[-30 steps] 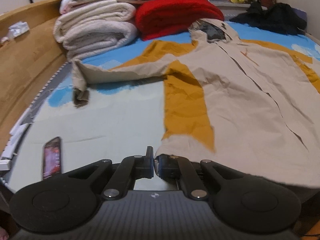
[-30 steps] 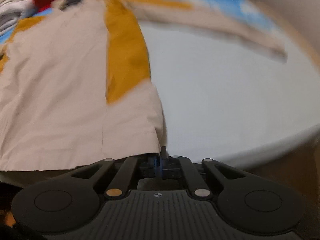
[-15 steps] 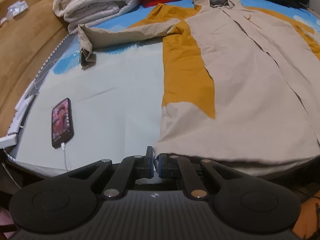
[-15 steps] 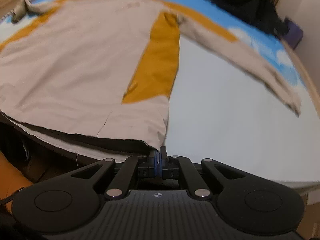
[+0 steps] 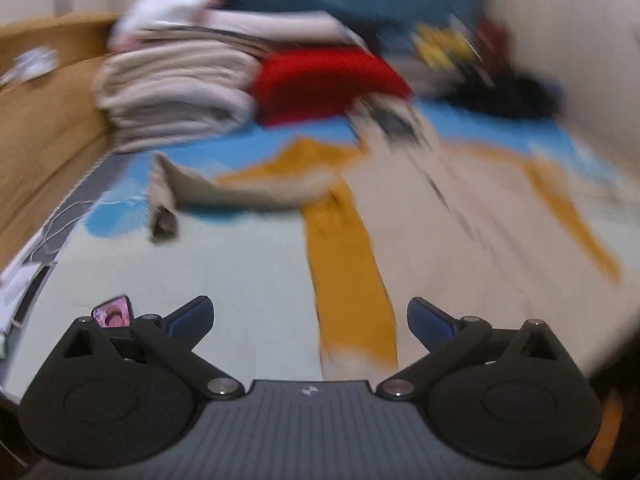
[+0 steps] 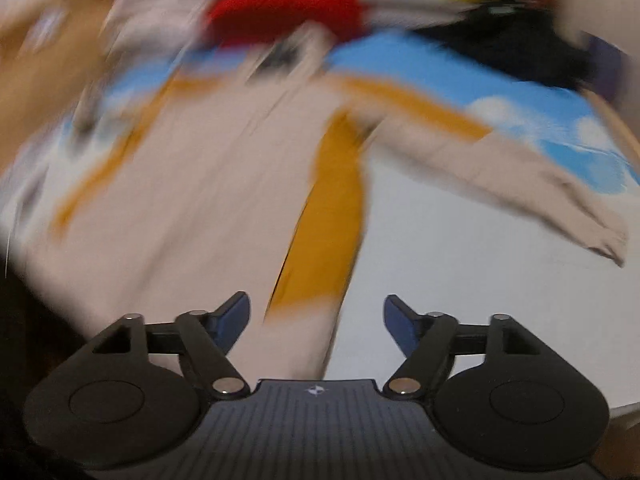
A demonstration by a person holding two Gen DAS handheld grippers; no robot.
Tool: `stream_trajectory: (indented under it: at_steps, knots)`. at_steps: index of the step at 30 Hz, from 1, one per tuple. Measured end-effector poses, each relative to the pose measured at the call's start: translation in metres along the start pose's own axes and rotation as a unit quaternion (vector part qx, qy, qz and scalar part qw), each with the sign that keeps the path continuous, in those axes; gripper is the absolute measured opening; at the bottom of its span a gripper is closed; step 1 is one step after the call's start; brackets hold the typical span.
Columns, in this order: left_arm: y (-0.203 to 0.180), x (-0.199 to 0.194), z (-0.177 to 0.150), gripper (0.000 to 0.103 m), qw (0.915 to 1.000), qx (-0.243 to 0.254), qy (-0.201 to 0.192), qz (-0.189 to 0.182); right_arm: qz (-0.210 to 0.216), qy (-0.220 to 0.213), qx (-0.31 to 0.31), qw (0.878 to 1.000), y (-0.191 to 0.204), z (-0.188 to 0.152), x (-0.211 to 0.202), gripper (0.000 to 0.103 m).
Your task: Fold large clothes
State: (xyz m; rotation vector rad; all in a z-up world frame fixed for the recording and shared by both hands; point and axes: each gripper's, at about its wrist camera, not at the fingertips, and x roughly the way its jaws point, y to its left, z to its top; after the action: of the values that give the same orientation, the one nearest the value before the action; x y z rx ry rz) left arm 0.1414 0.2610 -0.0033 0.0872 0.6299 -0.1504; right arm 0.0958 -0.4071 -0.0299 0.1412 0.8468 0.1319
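- Jacket, beige with mustard panels, lies spread flat on the bed. Both views are smeared by blur, so its zip, hood and hem are hard to make out, and the near hem is hidden behind the gripper bodies.
- Left sleeve lies out sideways with its cuff bent down; right sleeve stretches toward the bed's far edge.
- Bed has a pale sheet near the camera and blue with white clouds farther off; a wooden board runs along its left side.
- Folded blankets and a red one are stacked at the head, with dark clothes and something yellow, too blurred to name, to the right.
- Left gripper is spread wide and holds nothing, above the jacket's lower left corner; whether it touches the cloth cannot be told.
- Right gripper is likewise spread wide and empty, over the lower right corner.
- Phone, screen lit, lies half hidden behind the left gripper's finger.
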Motion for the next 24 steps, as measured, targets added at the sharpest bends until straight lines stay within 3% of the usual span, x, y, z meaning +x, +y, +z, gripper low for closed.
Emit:
stream_trajectory:
  at_steps: [2,3,5,7,12,17,18,19,20,21,22,23,24]
  knots:
    - [0.016,0.027,0.026,0.103,0.9951,-0.095,-0.028,-0.003,-0.001,-0.058,0.104,0.993,-0.031,0.035,0.020,0.084]
    - [0.021,0.044,0.037,0.103,0.9900,-0.136,-0.038,-0.003,0.001,-0.084,0.164,0.983,-0.049,0.051,0.035,0.085]
    - [0.024,0.080,0.059,0.103,0.9796,-0.196,-0.046,0.004,-0.011,-0.115,0.268,0.956,-0.083,0.071,0.075,0.085]
    - [0.026,0.129,0.080,0.103,0.9698,-0.241,-0.032,0.012,-0.028,-0.118,0.354,0.928,-0.115,0.085,0.119,0.085]
    - [0.025,0.244,0.110,0.103,0.9593,-0.277,0.006,0.052,-0.051,-0.081,0.501,0.860,-0.174,0.093,0.222,0.085]
    - [0.045,0.345,0.110,0.103,0.9437,-0.319,0.050,0.071,-0.085,-0.093,0.565,0.816,-0.195,0.081,0.275,0.090]
    - [0.046,0.360,0.109,0.103,0.9428,-0.319,0.055,0.080,-0.086,-0.113,0.555,0.819,-0.196,0.088,0.278,0.083]
    - [0.047,0.377,0.111,0.101,0.9425,-0.317,0.056,0.090,-0.096,-0.117,0.533,0.833,-0.196,0.092,0.279,0.045]
    - [0.050,0.389,0.111,0.096,0.9431,-0.313,0.047,0.100,-0.117,-0.109,0.499,0.852,-0.197,0.102,0.284,0.001]
    - [0.051,0.397,0.111,0.064,0.9444,-0.306,0.031,0.116,-0.137,-0.103,0.482,0.859,-0.205,0.107,0.289,0.002]
    - [0.054,0.406,0.111,0.021,0.9447,-0.298,0.027,0.133,-0.143,-0.103,0.484,0.857,-0.213,0.110,0.296,0.001]
    - [0.059,0.415,0.111,0.010,0.9421,-0.300,0.031,0.147,-0.150,-0.104,0.479,0.858,-0.219,0.112,0.297,0.001]
    - [0.066,0.421,0.109,0.006,0.9389,-0.308,0.030,0.151,-0.168,-0.106,0.462,0.864,-0.225,0.118,0.301,0.000]
